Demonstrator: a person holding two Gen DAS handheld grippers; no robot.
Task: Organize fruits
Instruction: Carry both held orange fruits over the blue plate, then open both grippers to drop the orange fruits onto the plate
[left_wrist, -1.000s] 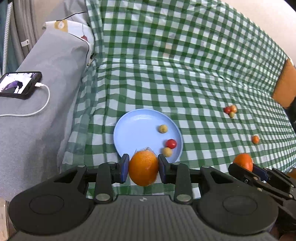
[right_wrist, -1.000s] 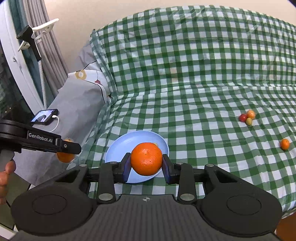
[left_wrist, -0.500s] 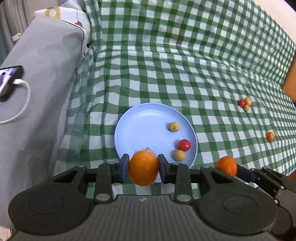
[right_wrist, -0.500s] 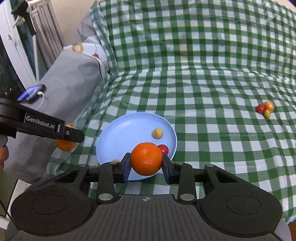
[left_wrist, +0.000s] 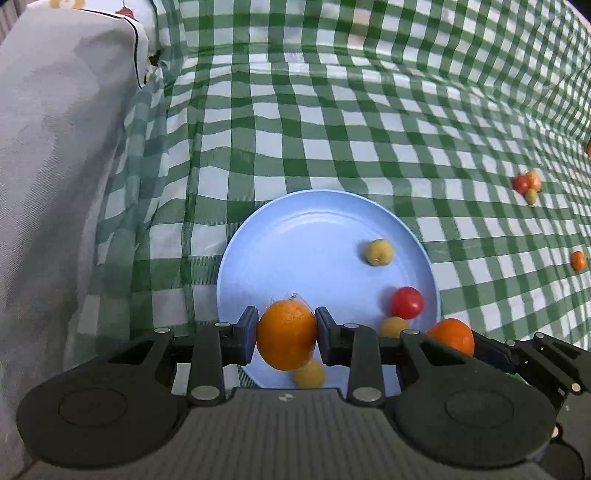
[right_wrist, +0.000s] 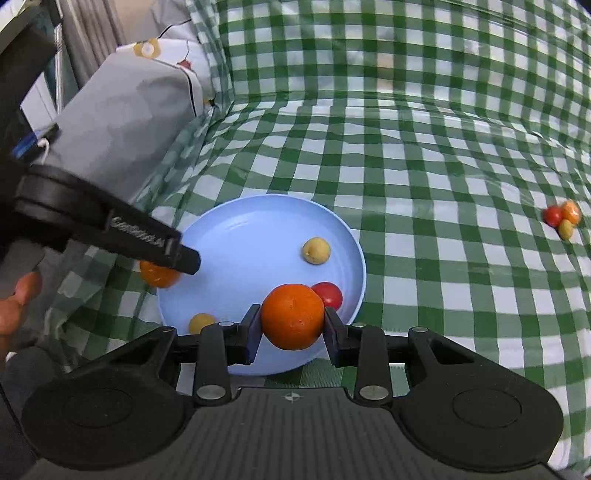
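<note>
My left gripper is shut on an orange over the near rim of the light blue plate. My right gripper is shut on a second orange above the plate's near right part. On the plate lie a red cherry tomato and three small yellow fruits. In the right wrist view the left gripper and its orange show at the plate's left edge. In the left wrist view the right gripper's orange shows at the plate's right edge.
The green checked cloth covers the surface. A cluster of three small fruits and a lone small orange fruit lie on it to the right. A grey cushion rises at the left. A hand shows at the left edge.
Both grippers have come down and forward toward the plate with their oranges, so the plate looks larger and nearer. The phone on the grey cushion has left the left wrist view.
</note>
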